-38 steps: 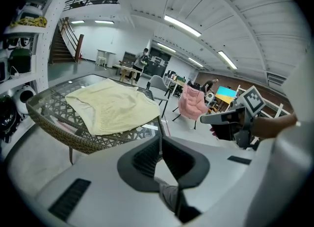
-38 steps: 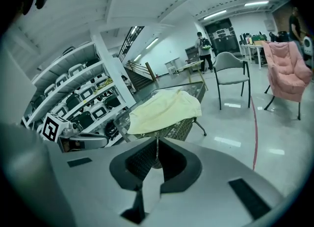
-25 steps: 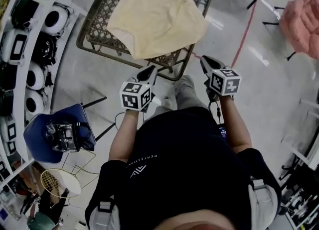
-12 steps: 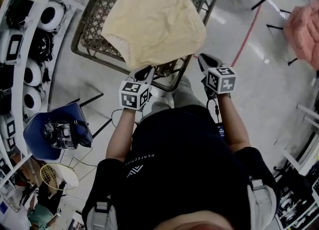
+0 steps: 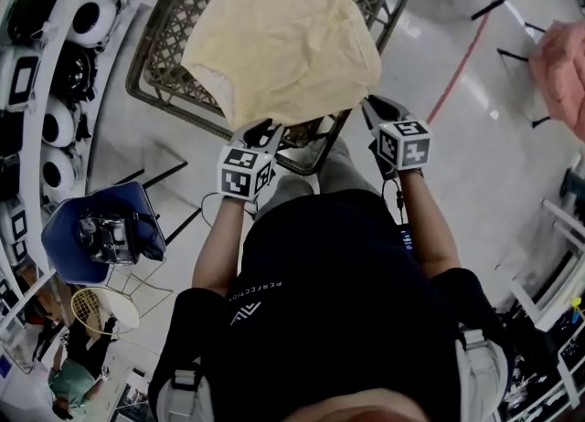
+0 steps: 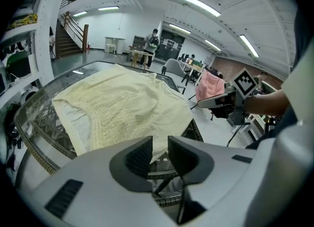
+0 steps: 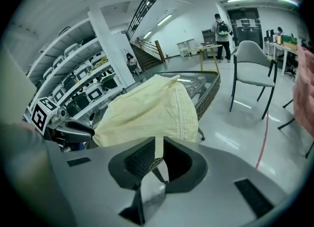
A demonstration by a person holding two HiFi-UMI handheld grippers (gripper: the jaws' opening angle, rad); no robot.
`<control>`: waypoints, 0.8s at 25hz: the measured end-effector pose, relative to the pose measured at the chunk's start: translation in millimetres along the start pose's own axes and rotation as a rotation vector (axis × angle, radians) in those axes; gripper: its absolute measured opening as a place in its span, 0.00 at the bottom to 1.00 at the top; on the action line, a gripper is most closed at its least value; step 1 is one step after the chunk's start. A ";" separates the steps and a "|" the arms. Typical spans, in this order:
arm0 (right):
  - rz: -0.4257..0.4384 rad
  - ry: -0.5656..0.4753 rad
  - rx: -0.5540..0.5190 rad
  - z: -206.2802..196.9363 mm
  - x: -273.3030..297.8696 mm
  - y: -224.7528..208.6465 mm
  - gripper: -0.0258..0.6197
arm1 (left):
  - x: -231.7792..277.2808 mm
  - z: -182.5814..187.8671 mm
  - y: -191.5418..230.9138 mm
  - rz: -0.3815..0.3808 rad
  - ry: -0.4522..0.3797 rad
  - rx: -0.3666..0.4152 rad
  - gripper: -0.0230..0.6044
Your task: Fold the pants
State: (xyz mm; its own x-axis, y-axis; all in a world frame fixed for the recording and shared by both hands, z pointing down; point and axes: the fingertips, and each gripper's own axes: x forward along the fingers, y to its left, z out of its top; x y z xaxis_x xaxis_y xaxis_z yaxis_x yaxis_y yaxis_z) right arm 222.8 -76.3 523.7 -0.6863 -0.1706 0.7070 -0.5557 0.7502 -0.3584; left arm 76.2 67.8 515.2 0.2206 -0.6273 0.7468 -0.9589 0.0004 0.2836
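Observation:
Pale yellow pants (image 5: 283,36) lie spread over a wicker-framed table (image 5: 155,91), with the near hem hanging at its front edge. My left gripper (image 5: 262,131) is at that hem on the left. In the left gripper view its jaws (image 6: 159,147) are opening, and the pants (image 6: 127,108) show at the tips of the gap without being pressed. My right gripper (image 5: 375,108) is at the hem's right corner. In the right gripper view it (image 7: 158,152) is shut on a strip of the pants (image 7: 147,110).
Shelves with white devices (image 5: 46,64) run along the left. A blue chair (image 5: 101,233) stands at the person's left. Pink cloth (image 5: 562,59) lies on a seat at the far right, beyond a red floor line (image 5: 457,68). A grey chair (image 7: 252,64) stands past the table.
Both grippers have moved forward and down to the table's near edge. The pants' near hem now lies at that edge.

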 end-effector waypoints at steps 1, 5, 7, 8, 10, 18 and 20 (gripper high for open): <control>0.002 0.006 -0.006 0.1 2.5 -2.0 0.10 | 1.2 -1.0 0.8 0.004 0.005 -0.004 0.19; 0.007 0.018 -0.015 1.1 9.0 -10.2 0.10 | 3.0 -5.5 2.6 0.024 0.021 -0.011 0.21; 0.015 0.030 -0.016 0.7 12.1 -13.7 0.20 | 2.8 -6.8 4.4 0.039 0.029 -0.004 0.22; 0.019 0.040 -0.017 -0.1 13.7 -14.9 0.27 | 2.3 -7.4 5.5 0.047 0.033 -0.001 0.22; 0.022 0.056 -0.020 -1.6 16.8 -17.5 0.30 | 1.7 -8.0 8.6 0.059 0.038 -0.001 0.23; 0.031 0.081 0.001 -7.2 31.7 -31.3 0.37 | 6.7 -7.7 16.3 0.092 0.044 -0.015 0.24; 0.042 0.080 0.011 -7.4 33.9 -34.1 0.37 | 7.4 -7.2 17.6 0.099 0.045 -0.021 0.24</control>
State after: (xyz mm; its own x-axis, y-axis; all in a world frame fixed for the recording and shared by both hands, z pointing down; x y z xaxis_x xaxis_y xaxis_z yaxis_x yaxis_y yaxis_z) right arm 222.0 -103.0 564.4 -0.6700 -0.0872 0.7372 -0.5323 0.7486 -0.3952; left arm 62.2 68.8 530.0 0.1331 -0.5878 0.7980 -0.9727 0.0771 0.2190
